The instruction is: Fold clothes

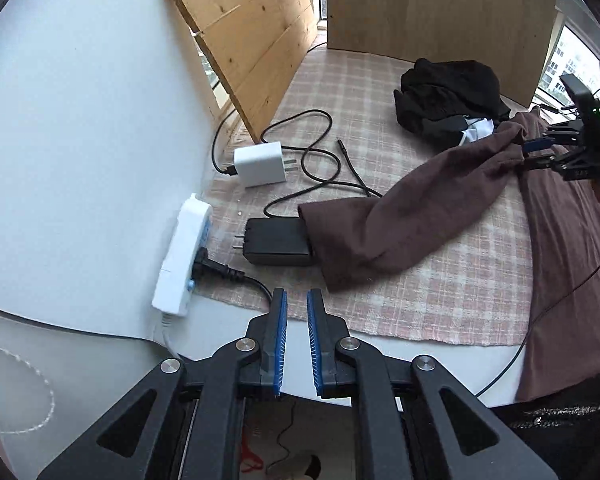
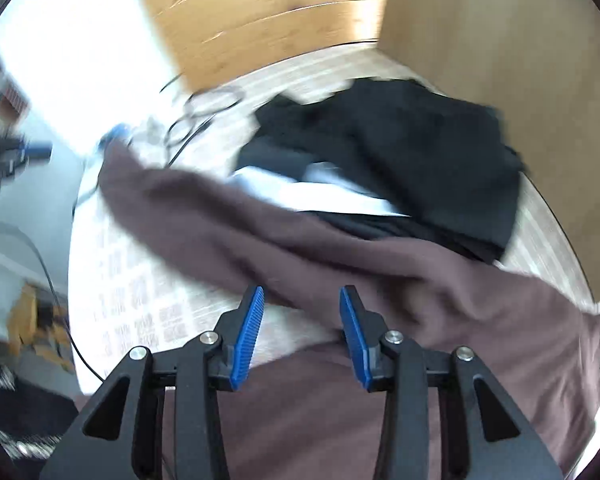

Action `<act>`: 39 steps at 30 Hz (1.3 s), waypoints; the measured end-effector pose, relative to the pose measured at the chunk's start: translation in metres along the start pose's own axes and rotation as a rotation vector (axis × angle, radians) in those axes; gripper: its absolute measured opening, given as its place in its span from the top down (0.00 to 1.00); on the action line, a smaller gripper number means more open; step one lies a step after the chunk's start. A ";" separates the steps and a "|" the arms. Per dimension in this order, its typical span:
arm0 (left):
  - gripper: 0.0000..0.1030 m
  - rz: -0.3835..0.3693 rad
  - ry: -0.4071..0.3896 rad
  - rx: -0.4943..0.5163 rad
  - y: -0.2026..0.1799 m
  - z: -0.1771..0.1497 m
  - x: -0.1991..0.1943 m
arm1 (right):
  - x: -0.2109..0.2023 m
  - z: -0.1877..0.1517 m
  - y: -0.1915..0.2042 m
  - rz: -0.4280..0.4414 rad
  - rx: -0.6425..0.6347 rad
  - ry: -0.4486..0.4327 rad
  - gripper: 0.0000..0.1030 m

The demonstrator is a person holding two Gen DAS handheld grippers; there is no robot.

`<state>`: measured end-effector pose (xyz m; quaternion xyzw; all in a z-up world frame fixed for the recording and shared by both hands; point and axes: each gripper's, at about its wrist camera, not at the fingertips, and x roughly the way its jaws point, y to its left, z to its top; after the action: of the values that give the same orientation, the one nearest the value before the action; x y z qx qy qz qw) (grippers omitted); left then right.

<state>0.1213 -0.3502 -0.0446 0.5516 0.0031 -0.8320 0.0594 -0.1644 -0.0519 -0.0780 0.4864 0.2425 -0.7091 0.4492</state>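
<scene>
Nearest, the left gripper is seen with its blue fingers parted by a narrow gap and nothing gripped, hovering over the front edge of the checked cloth that covers the tabletop. The right gripper is held released as well, fingers standing apart above the brown garment, no fabric pinched between them; that view is smeared by motion.

The brown garment is spread across the tabletop's right side, one sleeve thrown leftward with its cuff lying over a black power adapter. That sleeve, it is judged, should be taken next: the cuff is best pinched clear of the adapter and its cable, lifted rather than dragged, then laid back across the body.

Further off, a white charger and a power strip are passed; beyond, a black garment is heaped before the wooden boards.
</scene>
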 end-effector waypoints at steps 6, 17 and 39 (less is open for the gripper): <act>0.89 -0.078 0.025 0.003 -0.011 -0.009 0.024 | 0.038 0.022 0.039 -0.140 -0.178 0.066 0.62; 0.90 -0.183 0.045 -0.051 -0.015 -0.008 0.054 | -0.021 -0.005 0.034 -0.134 -0.207 0.009 0.96; 0.94 -0.265 0.007 0.015 -0.046 0.014 0.053 | -0.022 -0.031 0.015 -0.199 -0.095 0.041 0.96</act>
<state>0.0838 -0.3104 -0.0904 0.5497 0.0698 -0.8306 -0.0551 -0.1340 -0.0265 -0.0694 0.4524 0.3322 -0.7278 0.3940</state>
